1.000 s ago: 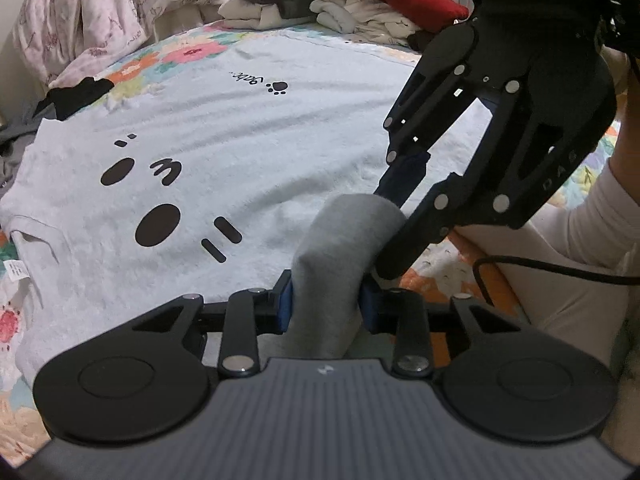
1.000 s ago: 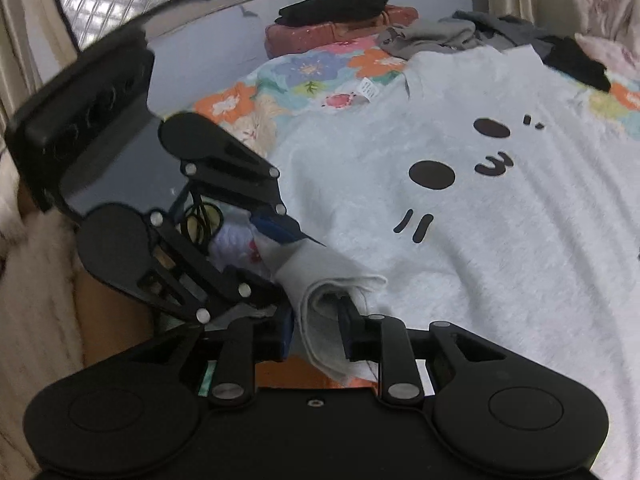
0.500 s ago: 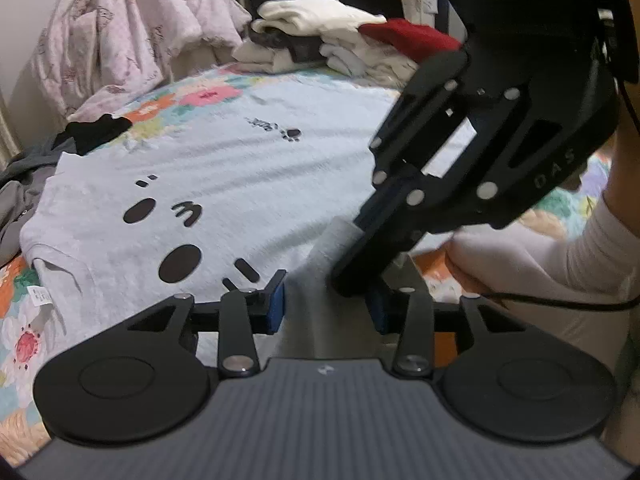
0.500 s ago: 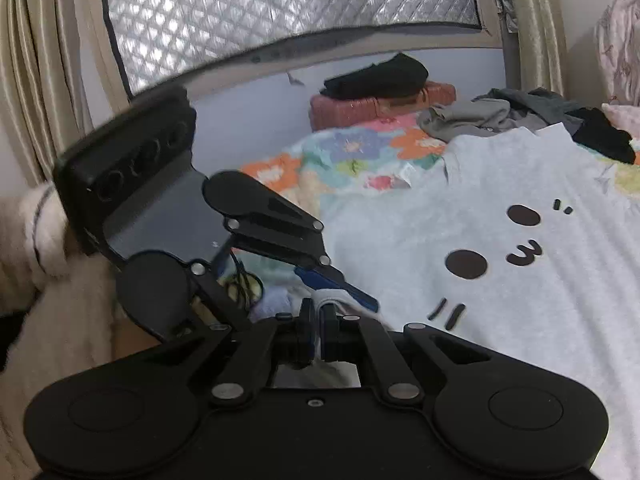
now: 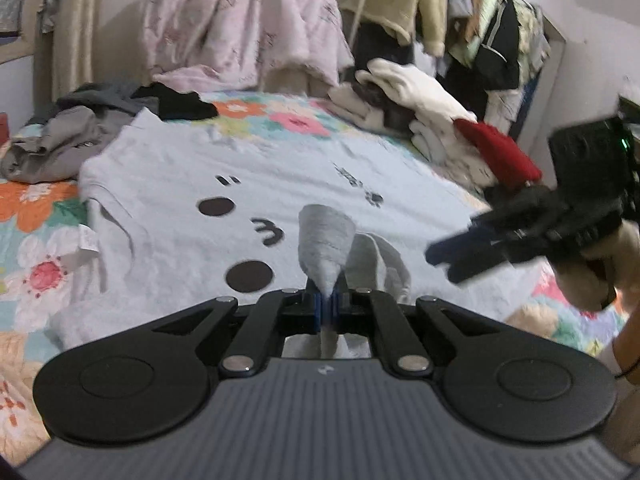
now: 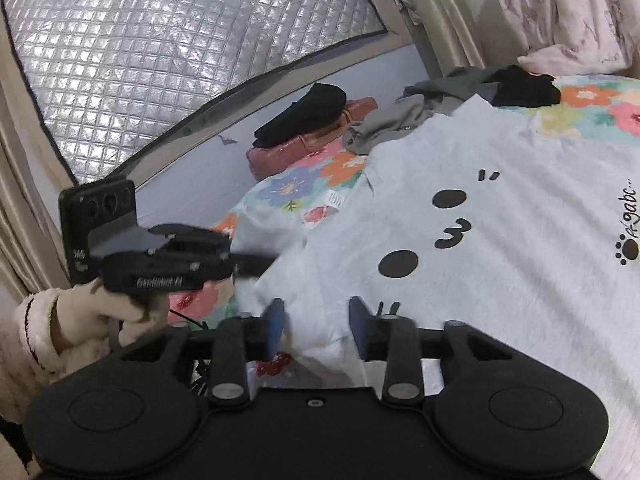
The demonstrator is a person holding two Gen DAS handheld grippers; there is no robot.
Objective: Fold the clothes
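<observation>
One grey sleeve [image 5: 326, 240], pinched in closed left gripper [image 5: 328, 306], standing up frame centre; right gripper [image 6: 316, 326] jaws opening, empty, lower centre over sweatshirt [image 6: 500, 240] hem.

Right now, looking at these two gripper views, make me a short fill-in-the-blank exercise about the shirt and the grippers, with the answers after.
1. The left gripper is shut on a bunched fold of the ____ T-shirt.
2. The right gripper has its jaws opening, and its pads press on ____.
3. The dots and curl printed on the T-shirt are ____ in colour.
4. In the left wrist view, a ____ garment lies beside the stack of folded clothes.

Missing words: grey; nothing; black; red
</observation>
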